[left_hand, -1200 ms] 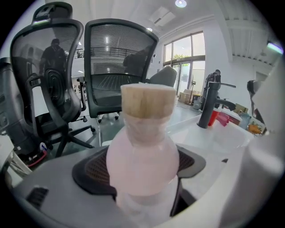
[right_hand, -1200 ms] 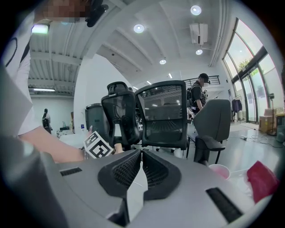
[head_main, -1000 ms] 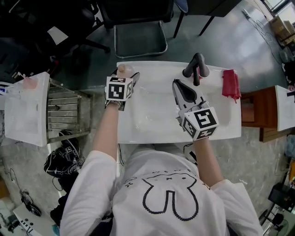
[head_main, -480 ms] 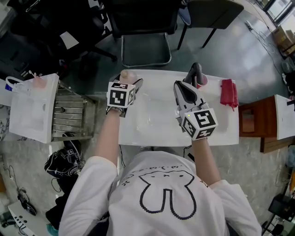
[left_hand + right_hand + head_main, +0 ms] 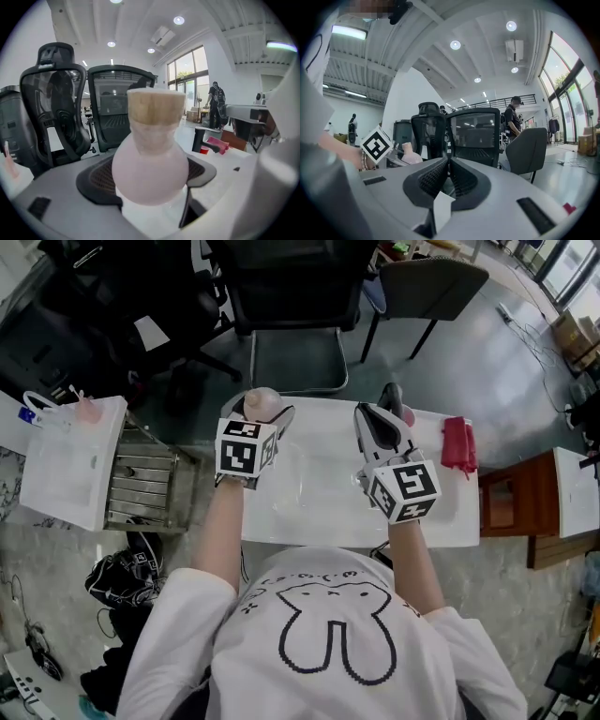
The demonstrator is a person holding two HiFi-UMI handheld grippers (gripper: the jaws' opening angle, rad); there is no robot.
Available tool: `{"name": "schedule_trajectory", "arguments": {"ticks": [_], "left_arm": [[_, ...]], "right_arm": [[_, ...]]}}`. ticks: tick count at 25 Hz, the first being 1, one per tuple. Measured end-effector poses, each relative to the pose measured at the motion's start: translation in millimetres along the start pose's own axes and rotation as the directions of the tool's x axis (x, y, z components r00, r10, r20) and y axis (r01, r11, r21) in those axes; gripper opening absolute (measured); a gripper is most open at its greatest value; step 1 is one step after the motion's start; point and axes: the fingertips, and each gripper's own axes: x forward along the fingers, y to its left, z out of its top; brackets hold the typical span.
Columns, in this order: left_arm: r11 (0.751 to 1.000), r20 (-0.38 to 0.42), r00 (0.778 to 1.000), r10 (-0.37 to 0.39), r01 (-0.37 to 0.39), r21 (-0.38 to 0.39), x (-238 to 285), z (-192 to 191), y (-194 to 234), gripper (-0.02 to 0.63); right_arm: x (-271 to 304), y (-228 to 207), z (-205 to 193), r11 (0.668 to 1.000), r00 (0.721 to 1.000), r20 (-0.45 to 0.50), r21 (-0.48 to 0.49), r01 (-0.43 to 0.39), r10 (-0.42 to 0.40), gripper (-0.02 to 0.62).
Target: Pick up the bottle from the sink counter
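No brand, label or legible word anywhere. Only black-and-white square patterns on the cube of each gripper, and a rabbit outline on the person's white shirt.

Pink bottle [image 5: 262, 401] with a tan cap, pinched at its round belly by the left hand-held gripper [image 5: 266, 416], over the far left corner of the white counter [image 5: 319, 512]. Right hand-held gripper [image 5: 373, 423] empty, jaws pressed together, over the right half, just beside the black faucet [image 5: 391, 393]. Red cloth [image 5: 457, 444] flat near the right edge, well apart from both.

Bare counter between the two grippers and toward the near edge. Past the far edge, a metal chair frame [image 5: 298, 360] close by. Off the left edge, a metal rack [image 5: 141, 486] and a white bag [image 5: 66, 460].

Only in the head view: all four counter edges. Only in the left gripper view: the bottle's neck and cap up close against two black mesh chairs. Only in the right gripper view: the bottle and the left cube side-on, and a person standing far back by tall windows.
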Motion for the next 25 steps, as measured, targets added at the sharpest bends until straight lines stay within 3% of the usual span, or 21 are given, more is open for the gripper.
{"name": "schedule_trajectory", "arguments": {"ticks": [8, 16, 21, 25], "left_arm": [[0.999, 0.184, 0.982, 0.052, -0.051, -0.009, -39, 49, -6, 0.400], [0.995, 0.391, 0.918, 0.071, -0.091, 0.031, -76, 102, -8, 0.400], [0.992, 0.459, 0.885, 0.080, -0.115, 0.049, -93, 120, -11, 0.400], [0.989, 0.478, 0.874, 0.089, -0.134, 0.060, -101, 126, -11, 0.400]], "right_arm": [[-2, -11, 23, 0.997, 0.999, 0.046, -0.082, 0.014, -0.010, 0.037], [-2, -16, 57, 0.986, 0.994, 0.107, -0.164, 0.040, -0.022, 0.037], [-12, -24, 85, 0.979, 0.985, 0.165, -0.188, 0.084, -0.053, 0.037], [-22, -32, 103, 0.973, 0.976, 0.200, -0.198, 0.120, -0.080, 0.036]]}}
